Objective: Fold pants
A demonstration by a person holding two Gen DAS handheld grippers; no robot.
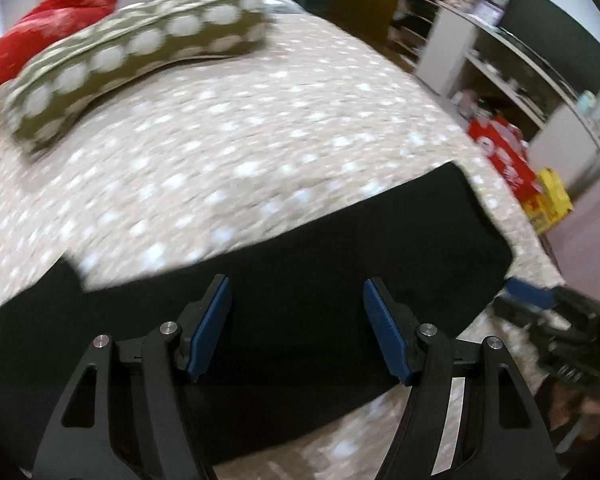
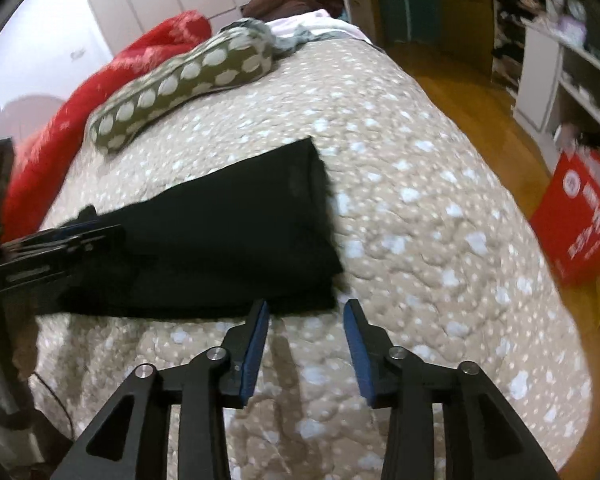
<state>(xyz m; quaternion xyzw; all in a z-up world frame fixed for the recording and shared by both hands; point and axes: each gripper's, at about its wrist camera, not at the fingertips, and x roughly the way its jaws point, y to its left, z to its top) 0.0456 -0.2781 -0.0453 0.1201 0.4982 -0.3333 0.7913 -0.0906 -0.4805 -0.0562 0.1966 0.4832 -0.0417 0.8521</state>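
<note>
1. Black fabric dominates both views: the pants [image 2: 220,240] lie on the bed [image 2: 420,240] as a flat, layered rectangle, near the bed's near edge, which we judge to be a fold already partly made.

2. We hold the left gripper [image 1: 296,320] above the middle of the pants, its jaws spread wide with only cloth behind them and nothing pinched, probably placed to take the long side for another fold.

3. We hold the right gripper [image 2: 306,340] just off the lower right corner of the pants, over bare quilt; its jaws stand apart and grip nothing (the cloth's edge lies just beyond the tips).

4. Edges: the right-hand short edge of the pants looks stacked in layers and fairly square; the near long edge runs straight across the right wrist view. Blur keeps us from reading seams or a waistband.

5. Open room: plain quilt stretches beyond the pants toward the spotted pillow [image 2: 188,80] and the red blanket [image 2: 80,112], both well apart from the cloth, so a fold away from us has space.

6. To the right the bed drops off toward the wooden floor and a red box [image 2: 580,216], leaving less margin on that side.
</note>
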